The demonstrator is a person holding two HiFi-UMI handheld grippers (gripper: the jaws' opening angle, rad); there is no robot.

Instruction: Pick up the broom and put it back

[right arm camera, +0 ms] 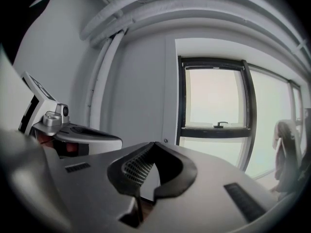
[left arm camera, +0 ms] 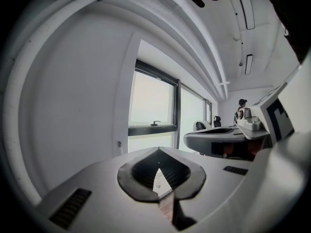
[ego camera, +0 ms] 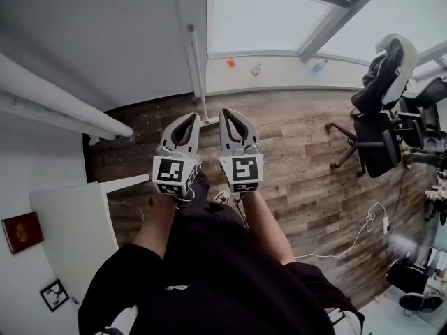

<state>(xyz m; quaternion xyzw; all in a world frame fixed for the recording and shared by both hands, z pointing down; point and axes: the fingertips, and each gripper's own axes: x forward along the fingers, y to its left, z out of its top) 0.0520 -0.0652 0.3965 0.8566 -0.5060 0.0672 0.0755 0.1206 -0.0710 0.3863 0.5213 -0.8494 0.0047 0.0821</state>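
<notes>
We saw a wood-plank floor (ego camera: 300, 152) that carried a black office chair (ego camera: 377, 142) at the right, and a white cable (ego camera: 369, 220) lay looped across the boards nearby.

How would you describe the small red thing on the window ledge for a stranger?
Look at the pale window ledge under the big window. Three small things stand along it. The red thing is leftmost; its neighbours are a clear thing and a blue thing.

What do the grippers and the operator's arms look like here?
Both the left gripper and right gripper are light grey shells with black ribbed pads framing a teardrop opening. Each carries a white cube with black square markers. The person wears a black short-sleeved top.
</notes>
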